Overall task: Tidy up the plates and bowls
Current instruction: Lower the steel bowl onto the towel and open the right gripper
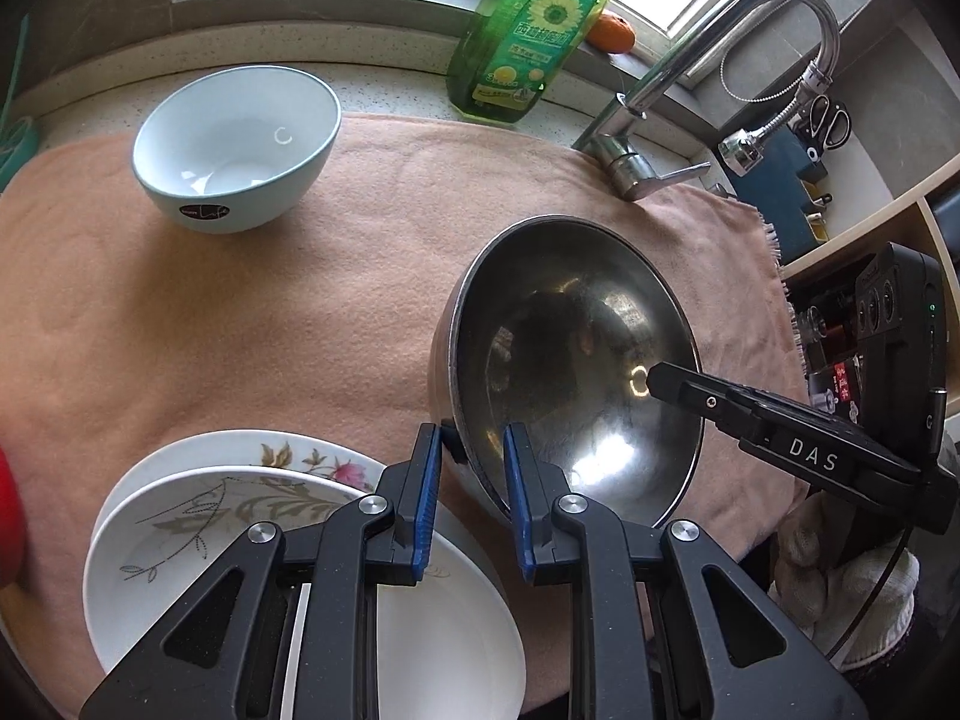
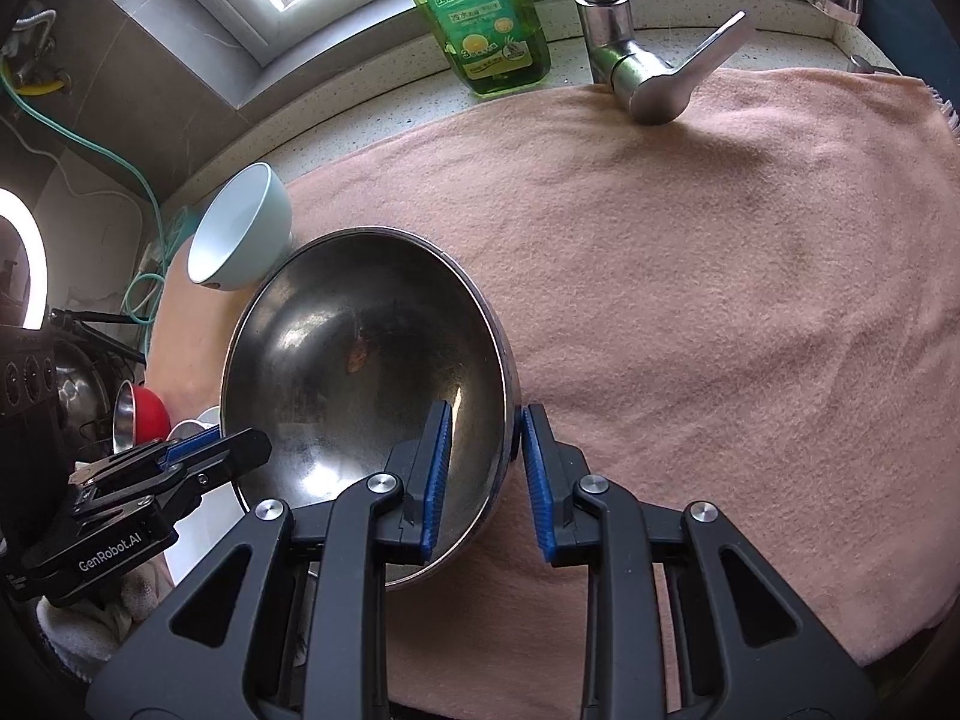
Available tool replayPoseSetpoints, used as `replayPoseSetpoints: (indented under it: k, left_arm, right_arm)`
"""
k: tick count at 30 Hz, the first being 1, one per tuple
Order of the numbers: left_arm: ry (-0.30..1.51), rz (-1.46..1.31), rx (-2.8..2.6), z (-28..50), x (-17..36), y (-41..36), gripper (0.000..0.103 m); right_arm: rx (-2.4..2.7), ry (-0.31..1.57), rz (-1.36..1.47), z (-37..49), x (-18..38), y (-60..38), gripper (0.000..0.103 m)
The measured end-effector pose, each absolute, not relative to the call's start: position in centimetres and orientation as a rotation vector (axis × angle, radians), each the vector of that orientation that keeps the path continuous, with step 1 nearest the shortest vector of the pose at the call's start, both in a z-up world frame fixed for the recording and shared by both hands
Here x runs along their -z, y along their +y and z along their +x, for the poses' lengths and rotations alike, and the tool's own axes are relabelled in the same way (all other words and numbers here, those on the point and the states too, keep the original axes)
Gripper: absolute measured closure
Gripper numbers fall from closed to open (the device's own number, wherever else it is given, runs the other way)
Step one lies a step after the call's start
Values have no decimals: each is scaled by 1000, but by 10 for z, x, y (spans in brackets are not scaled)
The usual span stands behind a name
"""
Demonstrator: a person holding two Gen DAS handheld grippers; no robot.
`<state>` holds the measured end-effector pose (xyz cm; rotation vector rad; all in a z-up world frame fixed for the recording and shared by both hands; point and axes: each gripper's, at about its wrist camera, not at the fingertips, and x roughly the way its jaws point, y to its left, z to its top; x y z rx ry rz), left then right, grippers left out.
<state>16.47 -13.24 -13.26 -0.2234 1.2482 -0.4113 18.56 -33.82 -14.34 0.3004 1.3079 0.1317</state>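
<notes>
Steel bowl [image 1: 576,372] sits tilted over the pink towel [image 1: 240,330], near the tap [image 1: 636,168], held from two sides

Left gripper [image 1: 474,450]: clenched on the bowl's near rim, one blue pad inside the wall, one outside. Right gripper [image 2: 483,438]: same arrangement on the opposite rim, pads straddling the wall. Each gripper also shows in the other's view, reaching over the rim

Other items:
- pale blue bowl [image 1: 237,147] upright on the towel, well apart from the steel one, towards the back
- two plates [image 1: 252,516] stacked at the towel's front edge, just beside the steel bowl; floral one under, leaf-pattern one on top
- soap bottle [image 1: 528,30] at the back by the window, off the towel

Handling judgement, steel bowl: thin-walled, stiff, probably light for its width. Polished surface, so likely slippery against the pads. Rim is the only sensible place to pinch; the curved wall would slide out. Two opposed rim grips should stop it swinging. Not fragile, but it would clatter and could chip the plates if it dropped on that side

Ceramic bowl and plates: heavier, brittle, take by the rim and set down softly

Small brownish mark inside the steel bowl, nature unclear
</notes>
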Motion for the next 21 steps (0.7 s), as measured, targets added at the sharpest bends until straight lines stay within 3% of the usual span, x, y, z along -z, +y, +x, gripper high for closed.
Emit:
replayPoseSetpoints:
  k: [10, 12, 14, 16, 21]
  left_arm:
    - [1246, -223, 411, 164, 132, -132, 84]
    - [1242, -224, 414, 164, 131, -132, 84]
    - [1235, -223, 413, 163, 128, -132, 84]
    - [1222, -216, 415, 163, 125, -132, 83]
    - [1198, -224, 408, 163, 118, -129, 68]
  right_arm:
    - [-136, 1309, 307, 186, 143, -339, 76]
    - [-141, 1301, 308, 186, 141, -338, 69]
    - [-134, 1283, 294, 185, 137, -337, 50]
    - [-129, 1259, 278, 183, 131, -336, 42]
    - [-124, 1225, 265, 181, 119, -334, 34]
